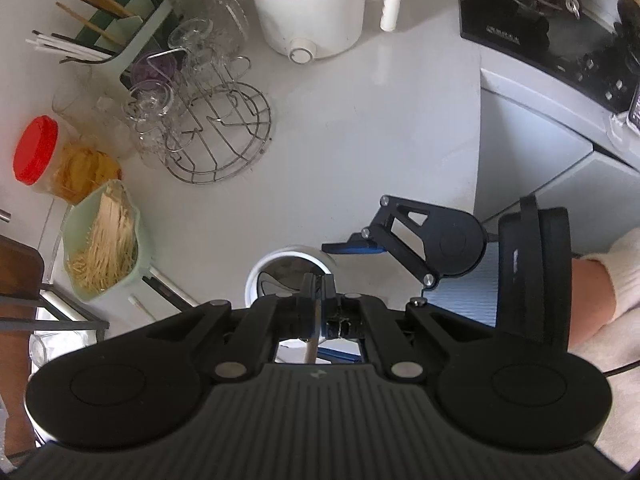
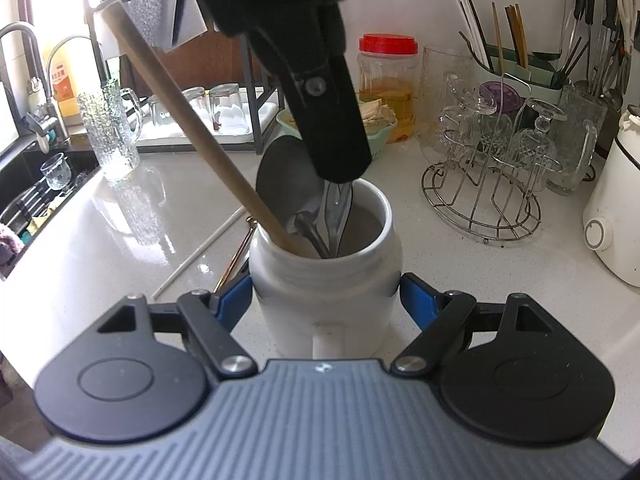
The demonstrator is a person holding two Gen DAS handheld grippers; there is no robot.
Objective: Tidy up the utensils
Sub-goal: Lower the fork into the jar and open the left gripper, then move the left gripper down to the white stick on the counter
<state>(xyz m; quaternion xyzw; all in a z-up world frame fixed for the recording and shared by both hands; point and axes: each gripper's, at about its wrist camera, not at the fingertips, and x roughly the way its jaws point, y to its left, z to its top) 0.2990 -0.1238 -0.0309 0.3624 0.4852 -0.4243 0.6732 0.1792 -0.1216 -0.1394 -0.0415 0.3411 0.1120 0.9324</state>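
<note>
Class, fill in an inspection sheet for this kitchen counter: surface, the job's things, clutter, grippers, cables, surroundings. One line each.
Surface: pale speckled counter, glossy, with a few dark specks.
Job's things: white ceramic jar holding a wooden-handled utensil, a metal spoon and a metal utensil; a white chopstick and a gold utensil lie loose beside it.
Clutter: wire rack of glasses, red-lidded jar, green chopstick holder.
Grippers: left gripper shut on the metal utensil over the jar mouth; right gripper clamps the jar's sides.
Cables: a thin dark cable near the sleeve.
Surroundings: sink at left, white electric pot at right.
</note>
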